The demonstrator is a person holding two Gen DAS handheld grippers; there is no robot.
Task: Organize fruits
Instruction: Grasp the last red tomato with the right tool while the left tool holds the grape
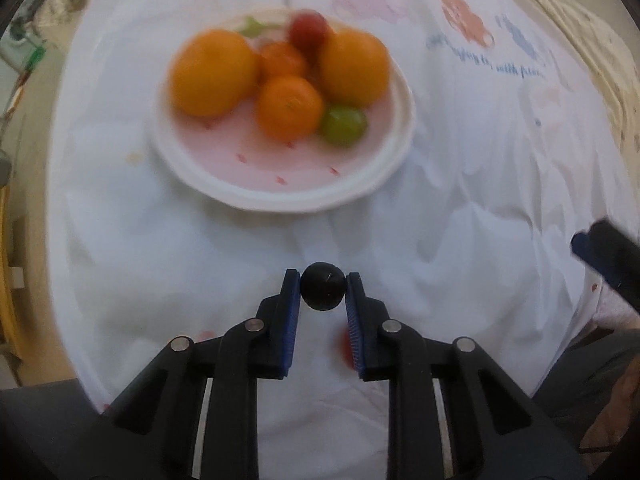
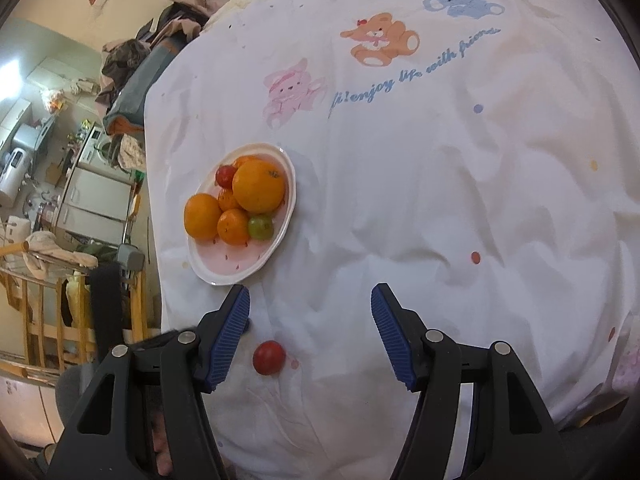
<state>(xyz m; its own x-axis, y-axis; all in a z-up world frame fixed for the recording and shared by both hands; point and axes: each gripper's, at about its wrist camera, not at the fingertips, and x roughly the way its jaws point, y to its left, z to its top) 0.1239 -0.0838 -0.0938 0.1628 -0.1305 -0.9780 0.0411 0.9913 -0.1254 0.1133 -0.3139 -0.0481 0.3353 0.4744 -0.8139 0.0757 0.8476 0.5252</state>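
My left gripper (image 1: 323, 280) is shut on a dark round grape (image 1: 323, 291), held above the white cloth just short of the plate (image 1: 280, 192). The plate holds two large oranges (image 1: 214, 72), small tangerines (image 1: 289, 107), a green grape (image 1: 343, 125) and a red tomato (image 1: 307, 29). In the right wrist view the same plate (image 2: 224, 272) lies ahead to the left. My right gripper (image 2: 310, 300) is open and empty above the cloth. A red cherry tomato (image 2: 269, 357) lies on the cloth between its fingers, nearer the left one.
A white sheet with cartoon bears (image 2: 380, 40) covers the surface. Its left edge (image 2: 154, 216) drops off to a cluttered room with wooden rails (image 2: 40, 320). The right gripper's finger (image 1: 608, 252) shows at the right of the left wrist view.
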